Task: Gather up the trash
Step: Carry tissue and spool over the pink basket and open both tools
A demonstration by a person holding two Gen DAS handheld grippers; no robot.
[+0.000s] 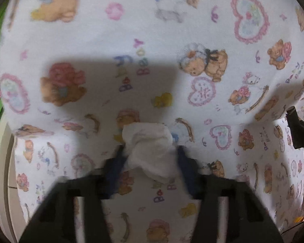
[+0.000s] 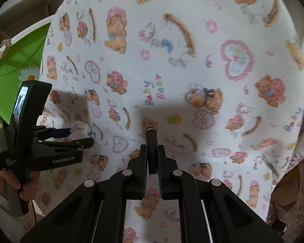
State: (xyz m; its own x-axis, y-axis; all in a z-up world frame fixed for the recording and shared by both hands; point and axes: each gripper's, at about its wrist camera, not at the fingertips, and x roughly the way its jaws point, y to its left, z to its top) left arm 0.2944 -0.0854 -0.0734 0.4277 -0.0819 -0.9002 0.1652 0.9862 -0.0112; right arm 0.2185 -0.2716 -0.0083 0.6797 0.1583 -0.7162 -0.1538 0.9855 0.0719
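Note:
My left gripper [image 1: 150, 151] is shut on a crumpled white tissue [image 1: 150, 147], held just above a white cloth printed with teddy bears and hearts [image 1: 172, 40]. The same tissue [image 2: 81, 128] shows in the right wrist view between the left gripper's fingers [image 2: 60, 133]. My right gripper [image 2: 152, 151] is shut on a dark cylindrical stick with a metal band at its tip [image 2: 151, 139], over the same cloth [image 2: 192, 70]. The right gripper's tip [image 1: 298, 129] shows at the right edge of the left wrist view.
A green sheet with a daisy print [image 2: 16, 64] lies at the left beyond the cloth. A patterned paper bag [image 2: 295, 192] stands at the right edge. White furniture [image 2: 30, 2] is behind at the upper left.

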